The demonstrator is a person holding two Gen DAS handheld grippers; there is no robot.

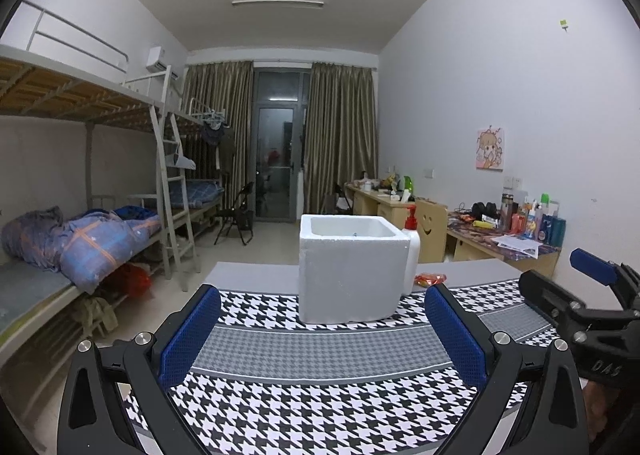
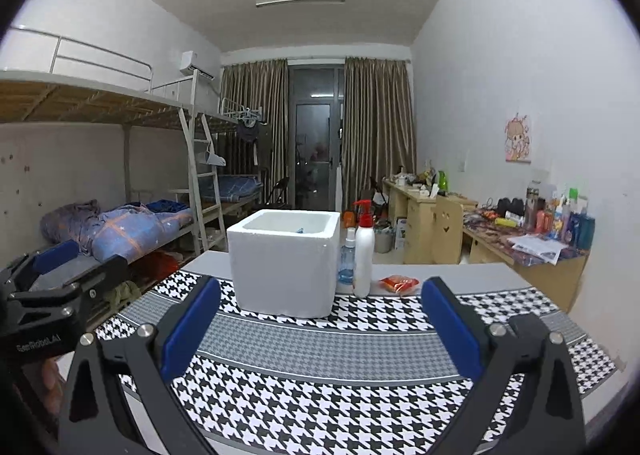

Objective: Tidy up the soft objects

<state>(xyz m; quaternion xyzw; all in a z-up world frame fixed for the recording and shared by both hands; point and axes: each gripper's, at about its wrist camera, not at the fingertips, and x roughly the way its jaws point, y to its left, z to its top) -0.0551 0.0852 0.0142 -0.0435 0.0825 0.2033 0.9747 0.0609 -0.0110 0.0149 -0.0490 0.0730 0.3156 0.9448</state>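
Note:
A white foam box [image 1: 352, 267] stands on the houndstooth cloth [image 1: 320, 407] ahead of both grippers, also seen as the foam box [image 2: 286, 265] in the right wrist view, where a bit of something blue [image 2: 300, 231] shows inside. A small orange-red packet [image 1: 430, 279] lies to its right; the right wrist view shows this packet [image 2: 399, 284] too. My left gripper [image 1: 322, 325] is open and empty, short of the box. My right gripper [image 2: 320, 319] is open and empty as well. Each gripper appears at the edge of the other's view.
A white pump bottle with a red top [image 2: 364, 255] and a small clear spray bottle [image 2: 347, 267] stand against the box's right side. Bunk beds [image 1: 80, 247] fill the left of the room. Cluttered desks [image 2: 532, 247] line the right wall.

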